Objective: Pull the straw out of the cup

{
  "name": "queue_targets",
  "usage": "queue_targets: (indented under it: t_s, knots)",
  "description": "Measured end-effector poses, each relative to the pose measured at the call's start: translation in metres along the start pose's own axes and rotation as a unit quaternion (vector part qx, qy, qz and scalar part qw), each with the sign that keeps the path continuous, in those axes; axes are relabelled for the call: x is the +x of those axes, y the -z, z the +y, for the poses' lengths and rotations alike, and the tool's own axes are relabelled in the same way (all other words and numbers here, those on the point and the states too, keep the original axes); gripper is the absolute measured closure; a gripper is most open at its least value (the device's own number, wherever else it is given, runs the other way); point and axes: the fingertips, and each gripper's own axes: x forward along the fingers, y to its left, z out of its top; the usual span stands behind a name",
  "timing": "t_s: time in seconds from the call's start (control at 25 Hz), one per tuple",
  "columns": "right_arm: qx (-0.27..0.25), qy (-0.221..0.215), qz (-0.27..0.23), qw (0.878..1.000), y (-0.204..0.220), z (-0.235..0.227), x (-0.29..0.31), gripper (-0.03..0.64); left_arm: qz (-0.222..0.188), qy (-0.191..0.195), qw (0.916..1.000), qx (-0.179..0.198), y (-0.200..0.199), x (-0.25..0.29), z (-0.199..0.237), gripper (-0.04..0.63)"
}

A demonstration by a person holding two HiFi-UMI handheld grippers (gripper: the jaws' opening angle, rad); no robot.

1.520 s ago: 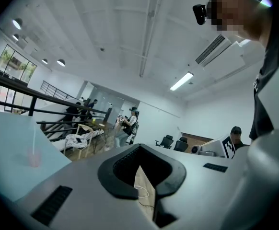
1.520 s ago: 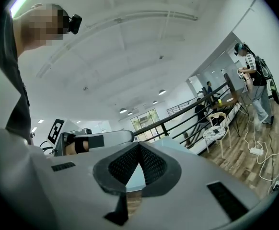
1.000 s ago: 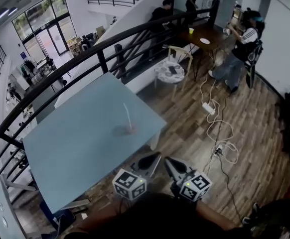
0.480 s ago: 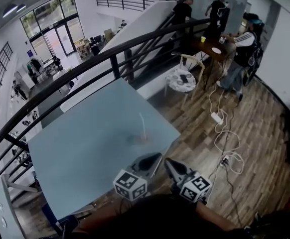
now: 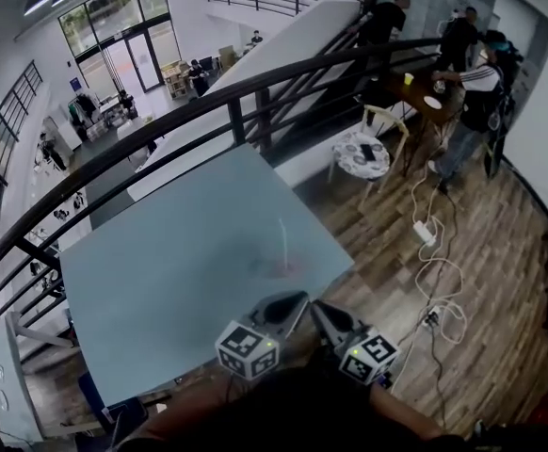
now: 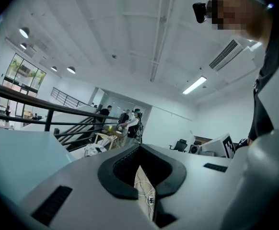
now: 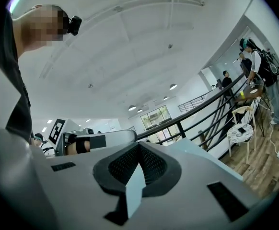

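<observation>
The table (image 5: 161, 262) is pale blue, the straw (image 5: 282, 241) white, the railing (image 5: 237, 121) black.

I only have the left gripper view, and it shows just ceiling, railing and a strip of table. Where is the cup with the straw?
Observer: In the head view the cup stands on the blue table, near the edge facing the person.
Operator: Is the straw in it?
Observer: Yes, the straw rises out of the cup, close to upright.
Operator: What is the right gripper doing?
Observer: The right gripper has its jaws together on nothing. It is held beside the left gripper, apart from the cup.
</observation>
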Motion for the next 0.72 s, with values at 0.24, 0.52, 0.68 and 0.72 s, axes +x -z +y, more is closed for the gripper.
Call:
queue_targets:
  t_s: [0.24, 0.52, 0.68, 0.72]
  knots:
    - [0.001, -0.033, 0.014, 0.999, -0.012, -0.032, 0.018, 0.606, -0.018, -0.037, 0.9991, 0.002, -0.011, 0.028, 0.020, 0.583]
    - [-0.014, -0.078, 0.042, 0.996, -0.027, -0.084, 0.038, 0.606, -0.045, -0.085, 0.9954, -0.007, -0.019, 0.076, 0.045, 0.584]
    - [-0.021, -0.100, 0.049, 0.994, -0.044, -0.107, 0.053, 0.606, -0.058, -0.104, 0.9928, -0.010, -0.032, 0.099, 0.060, 0.584]
    - [-0.022, -0.109, 0.049, 0.993, -0.048, -0.111, 0.057, 0.606, -0.061, -0.110, 0.9920, -0.010, -0.035, 0.105, 0.063, 0.584]
